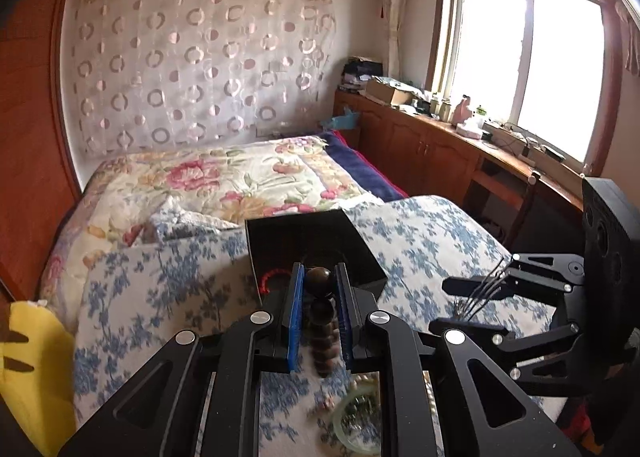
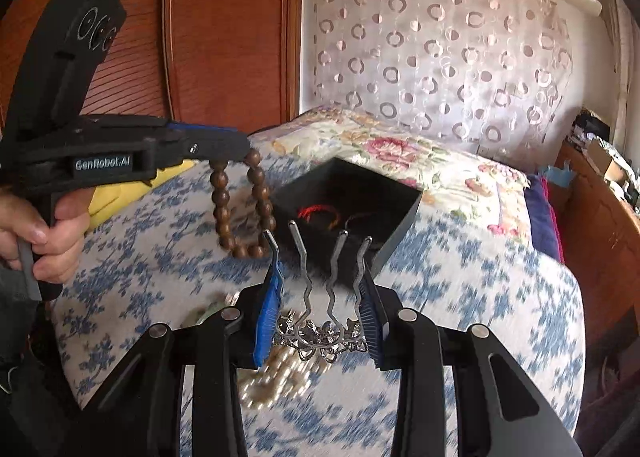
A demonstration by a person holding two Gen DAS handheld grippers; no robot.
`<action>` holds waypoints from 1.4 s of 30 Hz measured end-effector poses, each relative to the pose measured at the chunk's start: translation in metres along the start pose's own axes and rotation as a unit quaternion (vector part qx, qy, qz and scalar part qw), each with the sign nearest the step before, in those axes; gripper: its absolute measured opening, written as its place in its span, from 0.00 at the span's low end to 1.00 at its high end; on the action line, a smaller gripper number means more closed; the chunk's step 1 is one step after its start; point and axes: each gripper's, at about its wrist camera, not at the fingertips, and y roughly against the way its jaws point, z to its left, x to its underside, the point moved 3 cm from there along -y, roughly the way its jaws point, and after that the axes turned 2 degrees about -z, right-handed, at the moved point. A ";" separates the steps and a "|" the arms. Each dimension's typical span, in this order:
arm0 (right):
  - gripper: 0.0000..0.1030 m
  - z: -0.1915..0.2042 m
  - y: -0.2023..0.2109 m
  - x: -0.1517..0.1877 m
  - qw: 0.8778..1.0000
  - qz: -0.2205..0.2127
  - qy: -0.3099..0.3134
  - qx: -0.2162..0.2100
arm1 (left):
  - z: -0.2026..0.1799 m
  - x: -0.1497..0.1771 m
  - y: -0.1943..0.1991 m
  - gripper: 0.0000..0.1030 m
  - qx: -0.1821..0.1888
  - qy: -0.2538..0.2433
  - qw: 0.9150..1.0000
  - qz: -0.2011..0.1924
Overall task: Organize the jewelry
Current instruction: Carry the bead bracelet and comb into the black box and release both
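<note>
Holding two pieces clear of the bed at once, I see my left gripper with its blue pads closed on a brown wooden bead bracelet; in the right wrist view the same left gripper enters from 9 o'clock, gripped by a hand, with the bracelet hanging below the fingertips as a loop off the bedding. My right gripper has its jaws part-way apart and clamped on the ornate silver base of a metal hair comb, whose four wavy prongs point toward 12 o'clock; in the left wrist view the right gripper sits at 3 o'clock with the comb's prongs showing as thin dark lines. An open black box rests on the blue-and-white floral bedspread just beyond both grippers, at 12 o'clock from the comb's prongs, and it holds a red cord bracelet. Below the right gripper, at 6 o'clock, a strand of pearl beads lies blurred on the bedspread. A pale green bangle lies blurred under the left gripper at 6 o'clock. A yellow cushion occupies 8 o'clock in the left view.
</note>
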 end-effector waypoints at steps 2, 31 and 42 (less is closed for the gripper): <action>0.38 -0.007 -0.005 -0.010 1.000 -0.005 0.001 0.000 | 0.002 -0.006 -0.003 0.14 -0.003 -0.001 1.000 -0.002; 0.60 -0.042 -0.112 -0.047 0.999 0.030 -0.009 -0.031 | 0.038 -0.050 -0.068 0.14 -0.029 -0.004 0.999 0.016; 0.60 -0.061 -0.085 -0.034 1.000 0.020 -0.014 0.005 | 0.030 -0.055 -0.089 0.14 -0.011 -0.011 1.000 0.026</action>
